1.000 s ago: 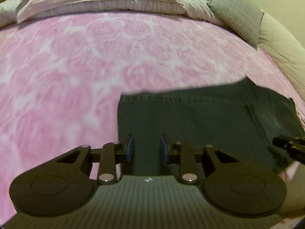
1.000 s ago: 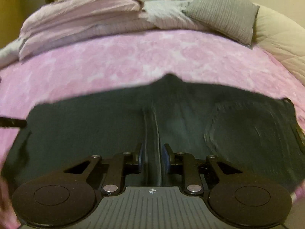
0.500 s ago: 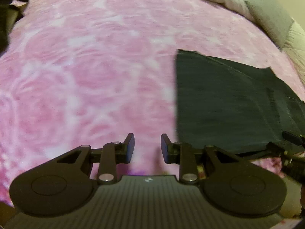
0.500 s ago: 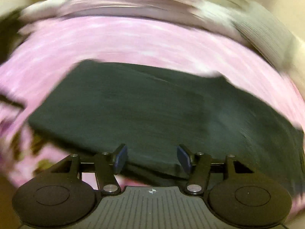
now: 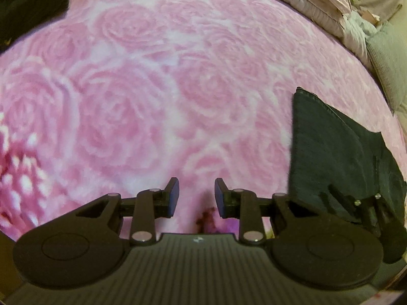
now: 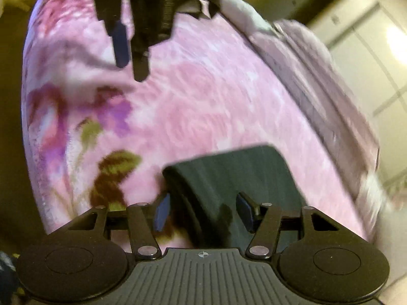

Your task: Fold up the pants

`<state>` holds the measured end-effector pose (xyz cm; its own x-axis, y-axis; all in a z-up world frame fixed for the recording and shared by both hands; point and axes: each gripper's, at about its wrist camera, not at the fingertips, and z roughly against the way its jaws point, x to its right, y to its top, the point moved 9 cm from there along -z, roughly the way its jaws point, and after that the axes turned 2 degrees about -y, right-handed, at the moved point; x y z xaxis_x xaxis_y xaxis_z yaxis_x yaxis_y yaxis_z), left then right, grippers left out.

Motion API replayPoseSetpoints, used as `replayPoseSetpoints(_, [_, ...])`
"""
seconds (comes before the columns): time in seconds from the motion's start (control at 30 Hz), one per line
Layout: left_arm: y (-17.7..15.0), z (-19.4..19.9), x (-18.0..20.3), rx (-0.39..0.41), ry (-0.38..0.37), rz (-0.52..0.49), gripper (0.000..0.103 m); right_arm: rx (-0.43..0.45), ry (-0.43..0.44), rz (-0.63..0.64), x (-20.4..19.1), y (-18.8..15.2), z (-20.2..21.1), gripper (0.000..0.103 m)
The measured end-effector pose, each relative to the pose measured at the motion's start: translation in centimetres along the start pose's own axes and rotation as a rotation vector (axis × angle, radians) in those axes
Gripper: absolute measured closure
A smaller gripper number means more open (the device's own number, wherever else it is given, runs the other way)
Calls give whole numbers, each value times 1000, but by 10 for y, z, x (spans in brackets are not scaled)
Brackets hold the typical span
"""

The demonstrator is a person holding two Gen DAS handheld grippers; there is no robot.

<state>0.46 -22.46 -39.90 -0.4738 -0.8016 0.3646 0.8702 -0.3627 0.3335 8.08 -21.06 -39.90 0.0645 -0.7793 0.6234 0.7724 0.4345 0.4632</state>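
Dark pants (image 5: 330,152), pink rose-patterned blanket (image 5: 152,89)

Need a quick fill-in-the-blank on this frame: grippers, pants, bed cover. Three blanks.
1. The left gripper hangs over bare blanket with its jaws ____.
2. The dark pants lie folded on a ____ rose-patterned blanket.
3. In the left wrist view, the pants lie to the ____ of the left gripper.

Missing words: open; pink; right
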Motion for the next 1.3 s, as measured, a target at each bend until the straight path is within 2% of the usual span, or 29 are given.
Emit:
replayPoseSetpoints(0.07, [-2, -1, -1, -2, -6, 13, 78, 8, -11, 25, -3, 6, -11, 59])
replayPoseSetpoints(0.1, [-3, -1, -1, -1, -11, 20, 78, 6, 12, 19, -5, 7, -14, 77])
replayPoseSetpoints(0.17, [-3, -2, 0, -1, -19, 24, 78, 5, 1, -12, 1, 8, -16, 84])
replayPoseSetpoints(0.2, [-1, -2, 3, 2, -22, 21, 78, 11, -8, -45, 7, 8, -15, 97])
replayPoseSetpoints(0.33, [9, 4, 19, 32, -34, -8, 78, 83, -47, -371, 71, 13, 16, 97])
replayPoseSetpoints(0.37, [13, 5, 26, 39, -37, -15, 78, 99, -51, -494, 98, 9, 27, 97])
replayPoseSetpoints(0.47, [25, 8, 58, 65, -59, -51, 78, 138, -60, -869, 182, -22, 63, 97])
replayPoseSetpoints(0.5, [29, 8, 72, 72, -70, -65, 78, 152, -75, -943, 206, -34, 71, 98])
replayPoseSetpoints(0.63, [36, 5, 141, 101, -134, -118, 78, 224, -179, -1205, 300, -102, 124, 98])
replayPoseSetpoints(0.7, [33, 1, 186, 106, -182, -148, 78, 231, -256, -1282, 334, -144, 152, 98])
replayPoseSetpoints(0.77, [28, -3, 232, 105, -231, -189, 78, 215, -338, -1374, 361, -200, 181, 98])
replayPoseSetpoints(0.83, [19, -8, 274, 102, -274, -229, 78, 180, -410, -1469, 375, -262, 204, 98])
replayPoseSetpoints(0.9, [4, -17, 314, 85, -311, -262, 78, 96, -483, -1536, 373, -322, 216, 97])
replayPoseSetpoints(0.93, [-4, -24, 330, 69, -318, -274, 78, 21, -495, -1587, 365, -362, 214, 94])
replayPoseSetpoints(0.97, [-14, -32, 343, 50, -322, -280, 78, -87, -480, -1646, 354, -395, 210, 89])
replayPoseSetpoints(1.0, [-22, -40, 355, 28, -317, -286, 78, -204, -445, -1719, 340, -427, 203, 78])
replayPoseSetpoints(1.03, [-32, -48, 367, 6, -315, -288, 78, -297, -390, -1821, 322, -460, 195, 74])
replayPoseSetpoints(1.07, [-40, -54, 377, -11, -315, -288, 78, -319, -365, -1900, 312, -478, 192, 74])
replayPoseSetpoints(1.13, [-50, -62, 390, -32, -305, -291, 78, -262, -348, -1999, 309, -499, 197, 74])
replayPoseSetpoints(1.17, [-54, -66, 396, -38, -298, -296, 78, -223, -348, -2003, 316, -504, 197, 74])
replayPoseSetpoints(1.23, [-57, -73, 402, -50, -275, -304, 78, -175, -338, -1958, 331, -507, 197, 73])
replayPoseSetpoints(1.3, [-57, -79, 410, -57, -258, -310, 78, -137, -264, -1898, 348, -508, 183, 73])
